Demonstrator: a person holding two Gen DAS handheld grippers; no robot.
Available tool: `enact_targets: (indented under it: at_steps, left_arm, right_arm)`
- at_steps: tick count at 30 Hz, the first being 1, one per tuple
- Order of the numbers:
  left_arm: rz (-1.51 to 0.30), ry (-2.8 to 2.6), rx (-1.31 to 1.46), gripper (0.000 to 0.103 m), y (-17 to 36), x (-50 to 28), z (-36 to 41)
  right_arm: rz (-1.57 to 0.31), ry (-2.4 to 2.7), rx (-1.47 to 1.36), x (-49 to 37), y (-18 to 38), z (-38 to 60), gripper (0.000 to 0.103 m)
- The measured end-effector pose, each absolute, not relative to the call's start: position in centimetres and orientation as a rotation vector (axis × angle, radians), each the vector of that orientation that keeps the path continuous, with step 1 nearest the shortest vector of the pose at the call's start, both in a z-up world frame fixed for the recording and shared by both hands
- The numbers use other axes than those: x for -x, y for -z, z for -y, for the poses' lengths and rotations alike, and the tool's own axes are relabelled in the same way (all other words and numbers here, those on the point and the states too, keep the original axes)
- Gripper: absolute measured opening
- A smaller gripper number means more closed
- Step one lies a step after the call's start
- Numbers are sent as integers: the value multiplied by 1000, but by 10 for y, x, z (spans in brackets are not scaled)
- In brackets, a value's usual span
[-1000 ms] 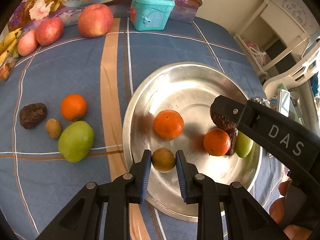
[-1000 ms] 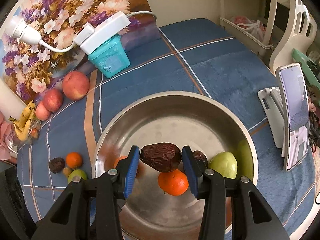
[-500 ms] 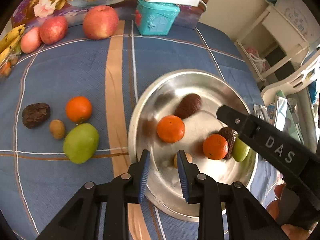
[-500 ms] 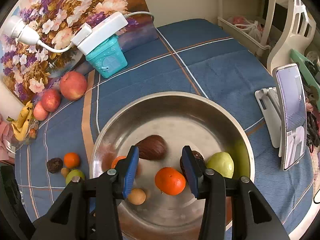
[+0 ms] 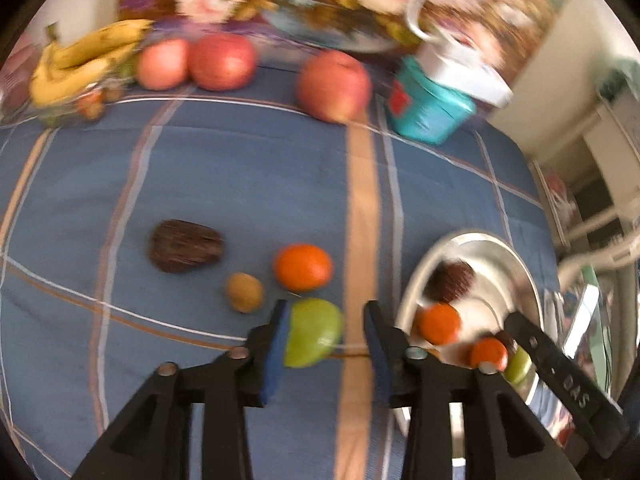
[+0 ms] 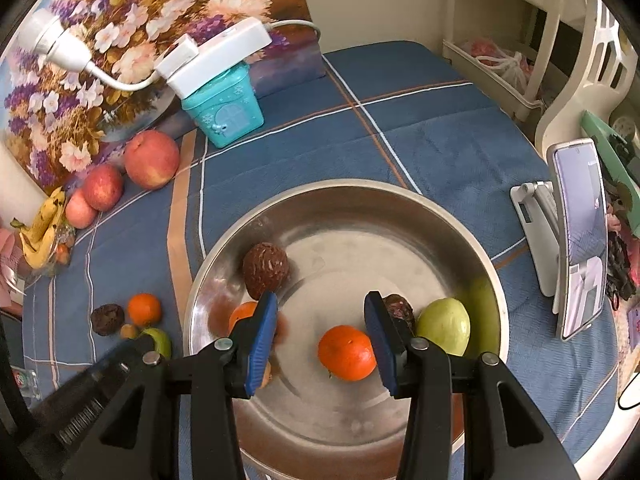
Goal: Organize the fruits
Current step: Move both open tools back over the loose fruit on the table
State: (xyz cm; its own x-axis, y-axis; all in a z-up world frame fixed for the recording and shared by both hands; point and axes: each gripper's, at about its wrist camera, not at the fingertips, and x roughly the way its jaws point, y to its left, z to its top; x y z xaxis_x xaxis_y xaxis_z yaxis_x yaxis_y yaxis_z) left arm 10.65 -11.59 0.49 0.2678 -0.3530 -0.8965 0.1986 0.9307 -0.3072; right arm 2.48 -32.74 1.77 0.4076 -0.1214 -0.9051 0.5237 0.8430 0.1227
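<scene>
The left gripper (image 5: 326, 326) hangs over the green fruit (image 5: 314, 332) on the blue desk (image 5: 240, 184), its jaws opening around it. The right gripper (image 6: 321, 334) holds its jaws apart and empty above the metal bowl (image 6: 400, 200), where an orange (image 6: 347, 353) lies.

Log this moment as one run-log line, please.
left gripper: jaws opening around green fruit on cloth | right gripper: open, empty, over bowl
</scene>
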Motion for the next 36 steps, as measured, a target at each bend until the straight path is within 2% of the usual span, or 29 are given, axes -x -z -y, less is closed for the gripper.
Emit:
enact_targets:
  at_steps: [3,6,10,11,12,13,15,17,23,25,26,36]
  left_arm:
    - [-1229,313,168,56,-7,-115,93]
    - [-1218,251,184,64,-7,-121,74]
    - [-1209,185,182,76,-6,-127,55]
    - [-1207,172,180,79,-5,-127,53]
    - [-1207,160,178,84,-4,-128,50]
    - [-1207,154,179,86,-4,-129,49]
    - [-1206,139,185,97,-3,-130,43]
    - [-1199,124,187,103,-2,-130,39]
    - [-1169,90,165,103,-2,-132,32]
    - [-1162,87,162,103,-2,-133,30]
    - [-1160,88,163,103,-2,-133,28]
    - [-1111,86,179,103,-5,-141,16]
  right_arm:
    - [-1084,408,-403,-28,-19,319,47]
    - [-1087,393,-384,-30,-19,310,55]
    - [-1092,385,-367,-32,-18,300,57]
    - [-1092,385,-363,-33,-18,299,61]
    - [-1091,383,-358,-33,-18,296,72]
    - [-1090,380,-354,-34,-19,295,76]
    - [-1090,372,-348,-35,-19,293,79]
    - [-1090,372,-347,-36,-19,292,81]
    - [-1073,370,-363,-36,-17,292,83]
    - [-1064,371,-366,-37,-17,290,92]
    - [-1060,371,-366,-37,-17,289,101]
    - [-1041,336,-361,-47,-18,273,102]
